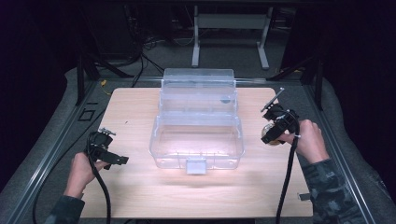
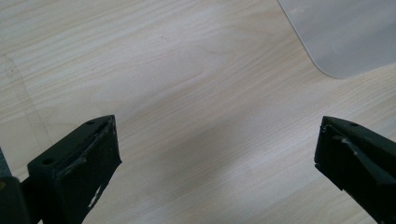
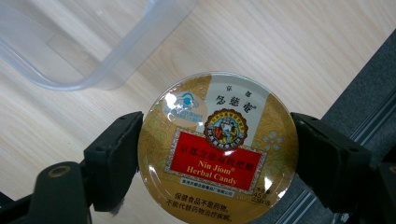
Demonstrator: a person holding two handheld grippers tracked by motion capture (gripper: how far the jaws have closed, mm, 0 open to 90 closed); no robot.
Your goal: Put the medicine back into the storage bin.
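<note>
A round gold candy tin [image 3: 218, 147] with a red "Nin Jiom Herbal Candy" label sits between the two black jaws of my right gripper [image 3: 217, 154], which is shut on its rim. In the high view that gripper [image 1: 275, 133] hangs over the table's right side with the tin [image 1: 271, 138] under it, just right of a clear plastic box [image 1: 196, 140] whose lid stands open at the back. My left gripper [image 2: 217, 158] is open over bare wood, nothing between its jaws. It rests at the table's left side [image 1: 105, 149], left of the box.
The wooden table [image 1: 140, 191] ends close to the right hand, with a grey padded border [image 1: 355, 140] and a metal rail beyond it. A corner of the clear box [image 2: 345, 42] lies ahead of the left gripper. A metal frame [image 1: 231, 28] stands behind the table.
</note>
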